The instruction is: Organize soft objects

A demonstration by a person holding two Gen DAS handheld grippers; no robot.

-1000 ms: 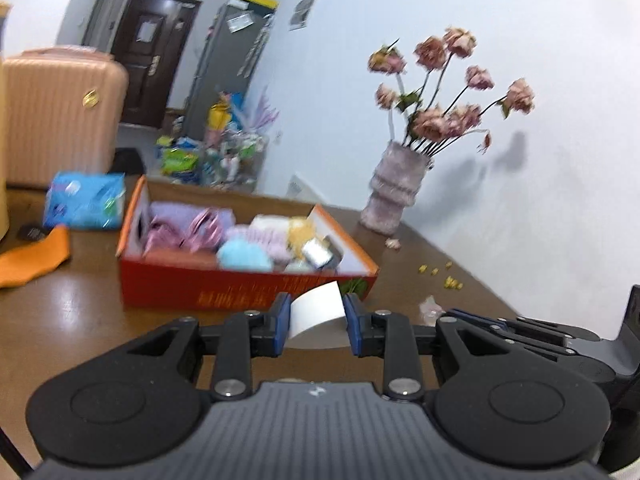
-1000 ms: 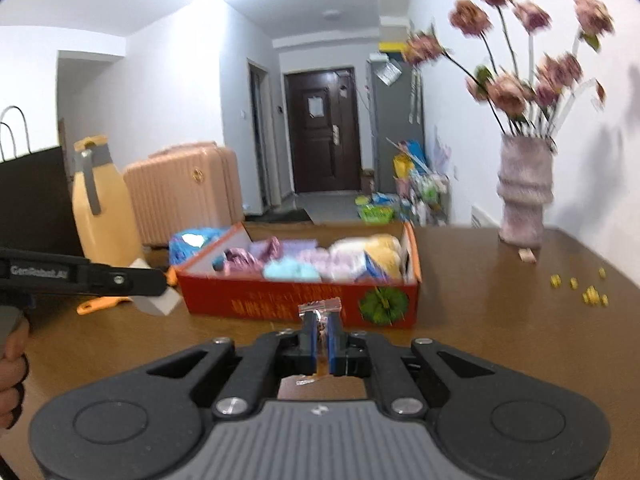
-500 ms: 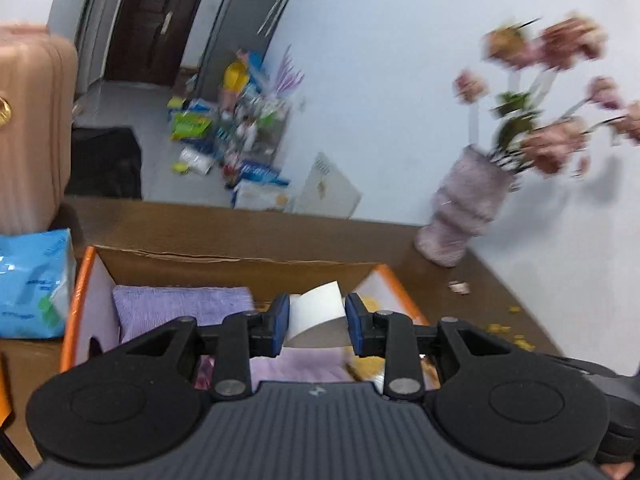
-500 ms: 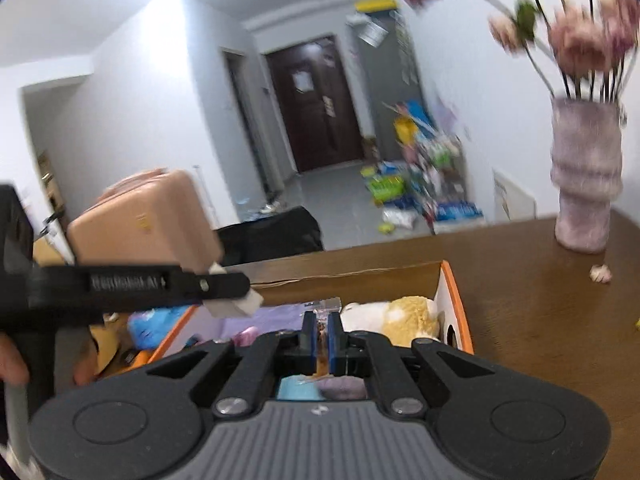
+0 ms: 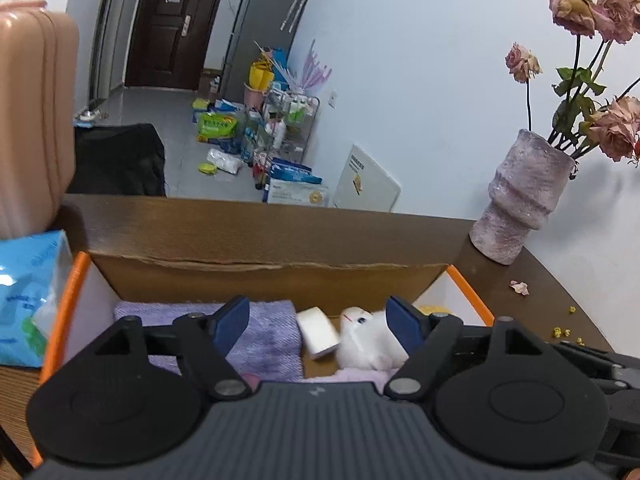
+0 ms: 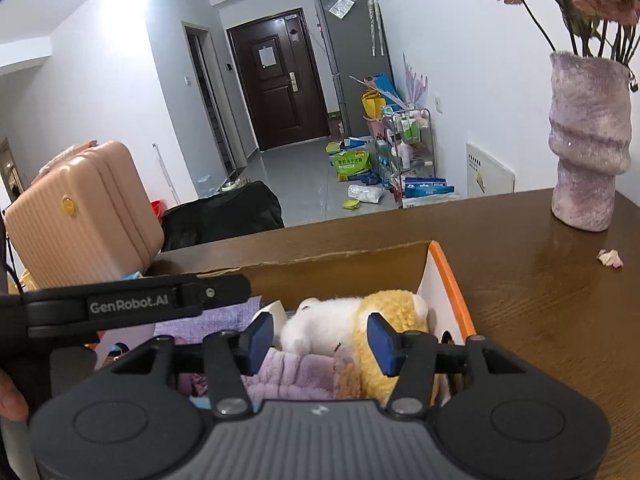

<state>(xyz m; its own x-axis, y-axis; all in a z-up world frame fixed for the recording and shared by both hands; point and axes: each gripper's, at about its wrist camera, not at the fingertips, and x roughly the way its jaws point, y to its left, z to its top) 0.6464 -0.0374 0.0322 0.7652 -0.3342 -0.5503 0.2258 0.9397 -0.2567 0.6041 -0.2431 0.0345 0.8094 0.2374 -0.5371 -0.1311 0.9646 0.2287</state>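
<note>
An orange-rimmed cardboard box (image 5: 272, 276) sits on the wooden table and holds soft things. My left gripper (image 5: 318, 324) is open and empty above it. Below its fingers lie a white sponge block (image 5: 318, 332), a purple towel (image 5: 272, 332) and a white plush toy (image 5: 366, 338). My right gripper (image 6: 320, 338) is open and empty over the box's right end (image 6: 448, 284). Between its fingers show the white plush (image 6: 320, 326), a yellow plush (image 6: 394, 312) and a lilac fluffy cloth (image 6: 296, 372). The left gripper's finger (image 6: 132, 304) crosses the right wrist view.
A pink-grey vase of dried roses (image 5: 520, 204) stands at the table's right back (image 6: 588, 140). A blue tissue pack (image 5: 28, 296) lies left of the box. A pink suitcase (image 6: 84, 216) stands at far left. Petals and yellow crumbs (image 5: 560, 330) lie on the table.
Both grippers moved forward over the box and opened. The white sponge dropped from the left gripper into the box. The small wrapped item left the right gripper.
</note>
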